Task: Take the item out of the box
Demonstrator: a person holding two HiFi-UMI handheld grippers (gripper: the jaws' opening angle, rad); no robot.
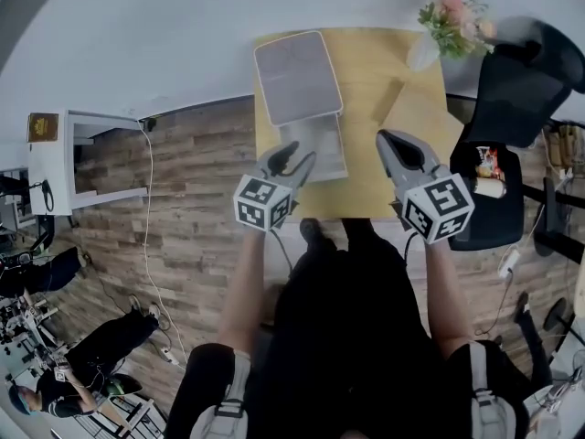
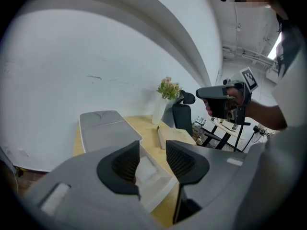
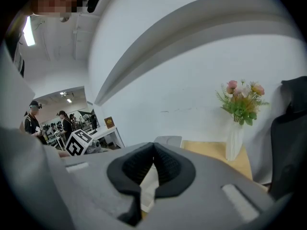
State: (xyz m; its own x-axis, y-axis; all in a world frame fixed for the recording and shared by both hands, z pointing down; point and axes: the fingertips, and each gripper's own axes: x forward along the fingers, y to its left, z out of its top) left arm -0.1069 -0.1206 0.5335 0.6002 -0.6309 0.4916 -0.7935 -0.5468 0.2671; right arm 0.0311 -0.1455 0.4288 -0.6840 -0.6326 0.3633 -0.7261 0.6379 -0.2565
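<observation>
Three cameras: one overhead, two low at the table's near edge.

The head view looks steeply down from above the person onto the table (image 1: 402, 71), with the left gripper (image 1: 297, 156) and right gripper (image 1: 391, 140) close beneath it. The left gripper view sits low and near, facing along its own jaws across the box (image 2: 103, 128) toward the wall (image 2: 96, 56), and takes in the other gripper at its right. The right gripper view faces the same wall from equally low. All three share the box, the flowers (image 1: 452, 21) and the chair (image 1: 521, 85).
</observation>
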